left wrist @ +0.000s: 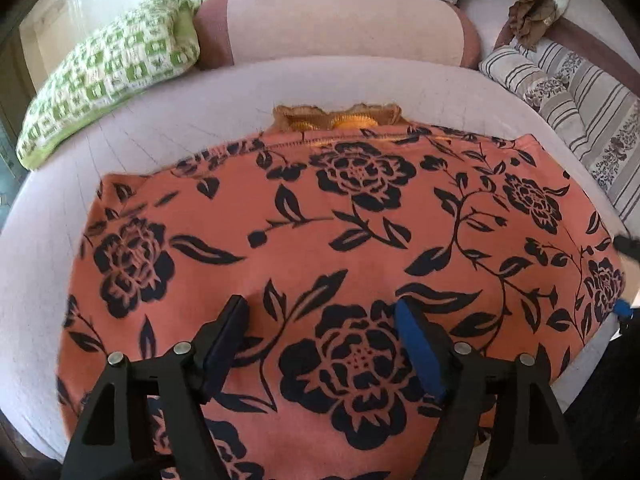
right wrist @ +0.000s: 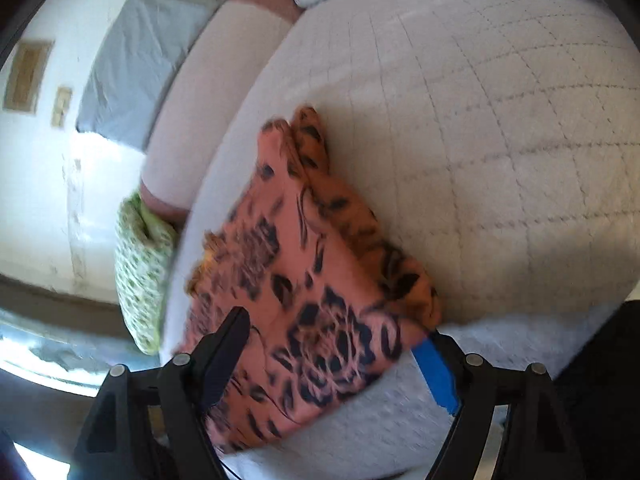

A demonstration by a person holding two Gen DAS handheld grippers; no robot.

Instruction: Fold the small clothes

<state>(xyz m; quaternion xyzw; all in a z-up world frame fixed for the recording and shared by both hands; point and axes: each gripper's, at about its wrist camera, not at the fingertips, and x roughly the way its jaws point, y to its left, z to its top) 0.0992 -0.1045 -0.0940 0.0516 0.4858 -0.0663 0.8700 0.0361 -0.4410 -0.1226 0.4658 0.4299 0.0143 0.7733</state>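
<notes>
The cushion point(left wrist: 168, 128) bears the floral garment point(left wrist: 320, 240) at centre, spread flat, collar at twelve o'clock. Judging by that, a fold is about to start; next comes pinching an edge. Left gripper point(left wrist: 320, 312) hovers above it, spread, empty. Right gripper point(right wrist: 340, 332), spread, straddles its corner, tilted down.
</notes>
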